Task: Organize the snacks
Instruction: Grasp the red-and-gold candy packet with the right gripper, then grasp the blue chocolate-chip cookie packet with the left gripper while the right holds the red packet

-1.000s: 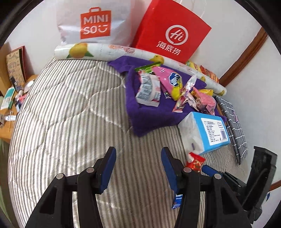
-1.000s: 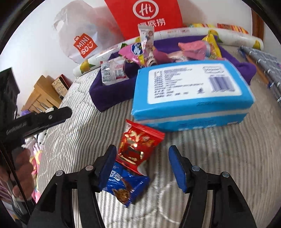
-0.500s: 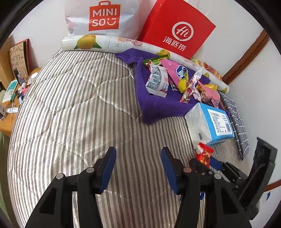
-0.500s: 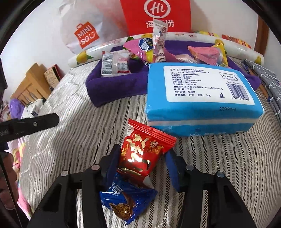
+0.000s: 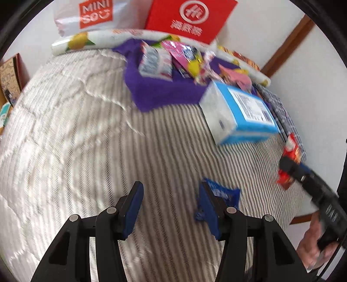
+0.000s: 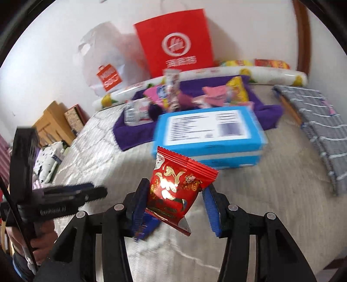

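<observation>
A red foil snack packet (image 6: 175,188) hangs above the striped bed cover (image 6: 260,206), and my right gripper (image 6: 175,195) is shut on its lower half. In the left wrist view the same packet (image 5: 291,149) and right gripper (image 5: 290,167) show at the right edge. A blue snack packet (image 5: 225,193) lies flat on the bed cover (image 5: 86,141), touching the outer side of my left gripper's right finger. My left gripper (image 5: 171,199) is open over the cover with nothing between its fingers. The blue packet (image 6: 149,225) also peeks out under my right gripper.
A purple towel (image 5: 156,95) holds several snack packets at the back. A blue tissue pack (image 5: 243,115) lies in front of it. A red paper bag (image 5: 190,17), a white shopping bag (image 5: 91,15) and a rolled fruit-print mat (image 5: 91,40) line the wall. A grey checked cloth (image 6: 314,121) lies at the right.
My right gripper closed on the red packet and lifted it off the bed, uncovering the blue packet. My left gripper moved right and closer to the blue packet.
</observation>
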`<state>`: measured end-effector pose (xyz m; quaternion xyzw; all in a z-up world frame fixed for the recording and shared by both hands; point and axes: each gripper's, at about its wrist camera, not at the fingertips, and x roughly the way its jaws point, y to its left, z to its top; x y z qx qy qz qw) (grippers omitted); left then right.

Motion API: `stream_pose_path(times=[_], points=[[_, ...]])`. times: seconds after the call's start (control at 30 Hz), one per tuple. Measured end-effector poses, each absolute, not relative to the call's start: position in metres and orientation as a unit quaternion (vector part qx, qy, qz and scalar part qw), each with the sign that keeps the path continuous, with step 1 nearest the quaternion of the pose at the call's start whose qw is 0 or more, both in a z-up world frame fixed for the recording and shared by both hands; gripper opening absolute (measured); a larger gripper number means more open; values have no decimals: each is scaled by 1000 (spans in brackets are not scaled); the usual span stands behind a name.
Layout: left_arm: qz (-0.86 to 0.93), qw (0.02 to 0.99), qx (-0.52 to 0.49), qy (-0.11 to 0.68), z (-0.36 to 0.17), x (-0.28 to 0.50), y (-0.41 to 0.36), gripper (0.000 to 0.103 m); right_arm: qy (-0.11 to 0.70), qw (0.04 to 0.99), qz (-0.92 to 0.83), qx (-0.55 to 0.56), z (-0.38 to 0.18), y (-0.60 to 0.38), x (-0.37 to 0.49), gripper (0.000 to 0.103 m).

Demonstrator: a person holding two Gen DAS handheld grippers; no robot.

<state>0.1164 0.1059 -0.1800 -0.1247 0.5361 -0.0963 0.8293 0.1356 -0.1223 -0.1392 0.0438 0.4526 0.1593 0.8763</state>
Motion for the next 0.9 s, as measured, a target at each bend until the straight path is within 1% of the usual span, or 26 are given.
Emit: stream_pose_path(times=[0.1,0.13,0.3,0.4,0.43,0.6,0.9], points=[[-107,824,-127,542,-188,110,93,52,447,882,140,57,-137,-151,131,49],[-105,829,-122,536,-187,108,89,56,445,883,133,63,-137,-161,130,49],[-128,827,-114,535,-188,102,68,59,444,886,109,80,-138,-197,124,49],[-135,826,-105,536,-188,102,54,64,446,885,103,84,-142,-209,120,49],[-136,827,-98,537,-188,102,48,67,448,884,101,86,-144,-213,119,49],[-138,830,-64,536,-188,104,24,75,454,880,99,93,-152,-224,116,50],[-99,848,29,519,-191,103,-4,75,462,876,98,99,-163,-231,117,50]])
